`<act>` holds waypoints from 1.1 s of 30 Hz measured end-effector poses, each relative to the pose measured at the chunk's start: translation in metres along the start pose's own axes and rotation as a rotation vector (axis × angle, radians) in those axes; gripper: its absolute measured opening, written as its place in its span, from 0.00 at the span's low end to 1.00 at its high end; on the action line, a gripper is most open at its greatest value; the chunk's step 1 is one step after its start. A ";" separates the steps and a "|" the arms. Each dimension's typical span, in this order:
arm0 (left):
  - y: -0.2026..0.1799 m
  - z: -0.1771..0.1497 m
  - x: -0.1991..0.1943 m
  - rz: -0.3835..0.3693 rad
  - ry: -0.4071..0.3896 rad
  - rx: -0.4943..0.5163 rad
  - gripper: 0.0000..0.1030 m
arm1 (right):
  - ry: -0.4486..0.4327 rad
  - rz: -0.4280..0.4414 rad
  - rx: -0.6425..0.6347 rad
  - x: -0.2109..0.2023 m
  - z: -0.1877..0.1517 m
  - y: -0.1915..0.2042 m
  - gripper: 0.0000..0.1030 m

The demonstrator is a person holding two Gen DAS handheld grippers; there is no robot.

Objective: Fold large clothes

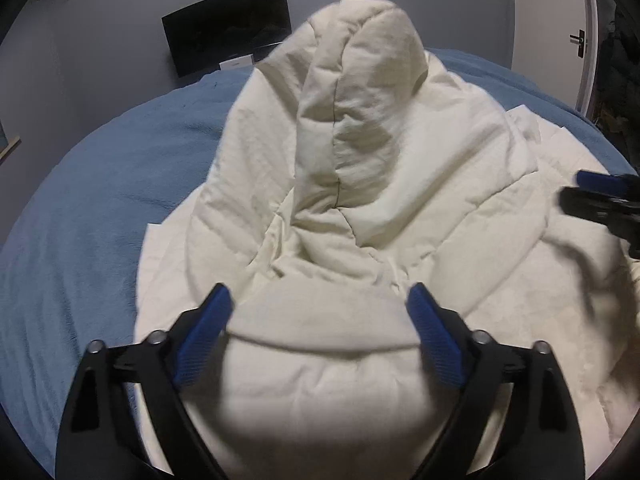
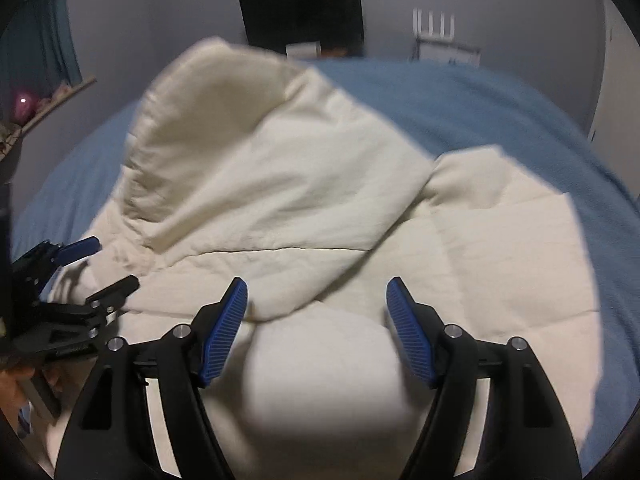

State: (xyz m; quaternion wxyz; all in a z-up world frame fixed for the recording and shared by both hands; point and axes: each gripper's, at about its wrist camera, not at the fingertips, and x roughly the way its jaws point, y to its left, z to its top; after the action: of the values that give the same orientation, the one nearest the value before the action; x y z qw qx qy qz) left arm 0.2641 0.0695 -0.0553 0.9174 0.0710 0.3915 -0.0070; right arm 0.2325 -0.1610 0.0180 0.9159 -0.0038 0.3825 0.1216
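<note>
A cream puffy quilted jacket lies bunched on a blue bed cover, its hood or upper part standing up toward the far side. My left gripper is open, jaws wide apart, right over a rounded fold of the jacket at the near edge. My right gripper is open too, over the jacket near another rounded fold. The right gripper shows at the right edge of the left wrist view; the left gripper shows at the left of the right wrist view.
The blue bed cover spreads around the jacket on all sides. A black monitor stands by the grey wall beyond the bed. A white door with a handle is at the far right. A shelf with a pink object is at left.
</note>
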 end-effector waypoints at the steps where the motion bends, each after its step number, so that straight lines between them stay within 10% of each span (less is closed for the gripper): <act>1: 0.001 0.002 -0.009 -0.003 -0.007 -0.002 0.92 | -0.031 -0.011 -0.010 -0.015 -0.002 -0.001 0.73; 6: 0.007 0.015 -0.062 -0.035 -0.062 -0.044 0.93 | -0.190 -0.037 0.037 -0.115 -0.036 -0.008 0.93; 17: 0.010 -0.024 -0.207 0.021 -0.058 0.009 0.94 | -0.297 -0.166 0.109 -0.270 -0.076 -0.076 0.93; 25: 0.041 -0.091 -0.237 0.029 0.126 -0.154 0.94 | -0.124 -0.102 0.165 -0.318 -0.115 -0.097 0.93; 33: 0.056 -0.148 -0.236 -0.129 0.314 -0.357 0.91 | 0.073 -0.012 0.177 -0.326 -0.168 -0.102 0.93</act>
State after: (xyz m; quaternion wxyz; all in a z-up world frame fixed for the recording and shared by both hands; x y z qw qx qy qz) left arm -0.0020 0.1345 0.0199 0.8409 -0.1172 0.5281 0.0147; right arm -0.0827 -0.3483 0.1189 0.8988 0.0706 0.4248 0.0815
